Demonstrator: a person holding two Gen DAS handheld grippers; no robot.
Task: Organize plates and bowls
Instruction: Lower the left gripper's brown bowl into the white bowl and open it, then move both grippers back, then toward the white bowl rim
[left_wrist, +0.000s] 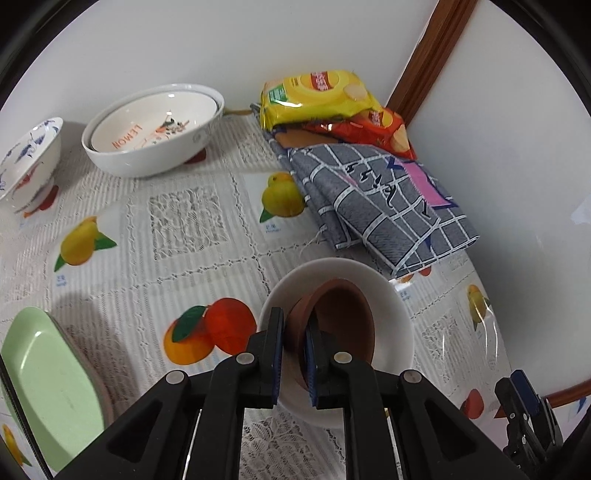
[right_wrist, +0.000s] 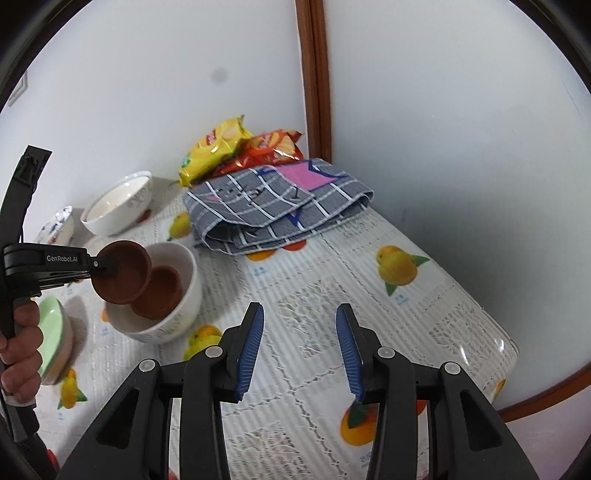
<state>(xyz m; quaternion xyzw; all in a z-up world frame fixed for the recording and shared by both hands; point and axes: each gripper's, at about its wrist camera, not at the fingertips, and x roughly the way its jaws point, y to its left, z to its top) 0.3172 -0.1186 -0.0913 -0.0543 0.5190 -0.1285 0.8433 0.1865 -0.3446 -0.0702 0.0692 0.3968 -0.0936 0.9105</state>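
My left gripper (left_wrist: 295, 325) is shut on the rim of a small brown bowl (left_wrist: 343, 317), holding it tilted over a white bowl (left_wrist: 391, 295). In the right wrist view the held brown bowl (right_wrist: 125, 273) hangs over the white bowl (right_wrist: 184, 295), which has a second brown bowl (right_wrist: 159, 295) inside it. My right gripper (right_wrist: 300, 332) is open and empty above the tablecloth, right of the white bowl; it also shows in the left wrist view (left_wrist: 524, 402). A green plate (left_wrist: 48, 387) lies at the lower left.
A large white bowl with a "LEMON" dish in it (left_wrist: 155, 133) and a blue-patterned bowl (left_wrist: 26, 162) stand at the back left. A grey checked cloth (left_wrist: 388, 206) and snack bags (left_wrist: 317, 96) lie in the back corner by the wall. The table edge (right_wrist: 509, 354) is on the right.
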